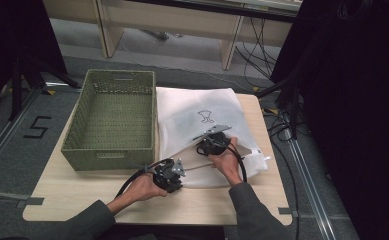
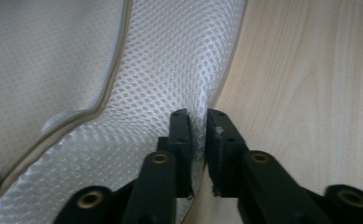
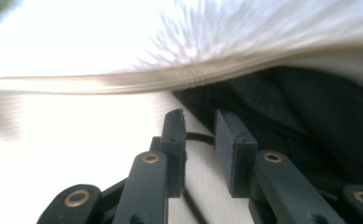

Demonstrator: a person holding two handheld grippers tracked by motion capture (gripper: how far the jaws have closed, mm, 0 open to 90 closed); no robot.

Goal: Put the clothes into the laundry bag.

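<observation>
A white mesh bag (image 1: 202, 112) with a small dark print lies flat on the right half of the wooden table (image 1: 82, 192). My left gripper (image 1: 181, 171) is at the bag's near edge. In the left gripper view its jaws (image 2: 198, 116) stand a little apart with the mesh bag's (image 2: 170, 60) edge between them, the pads not pressing on it. My right gripper (image 1: 203, 146) is at the bag's slit-like opening. In the right gripper view its jaws (image 3: 200, 116) are open under the lifted white edge (image 3: 123, 81), facing dark cloth (image 3: 300, 107) inside.
A green woven basket (image 1: 77, 145), empty, stands on the left half of the table, its side touching the bag. Bare wood (image 2: 310, 93) lies next to the left gripper. Black cables and stands line the floor to the right of the table.
</observation>
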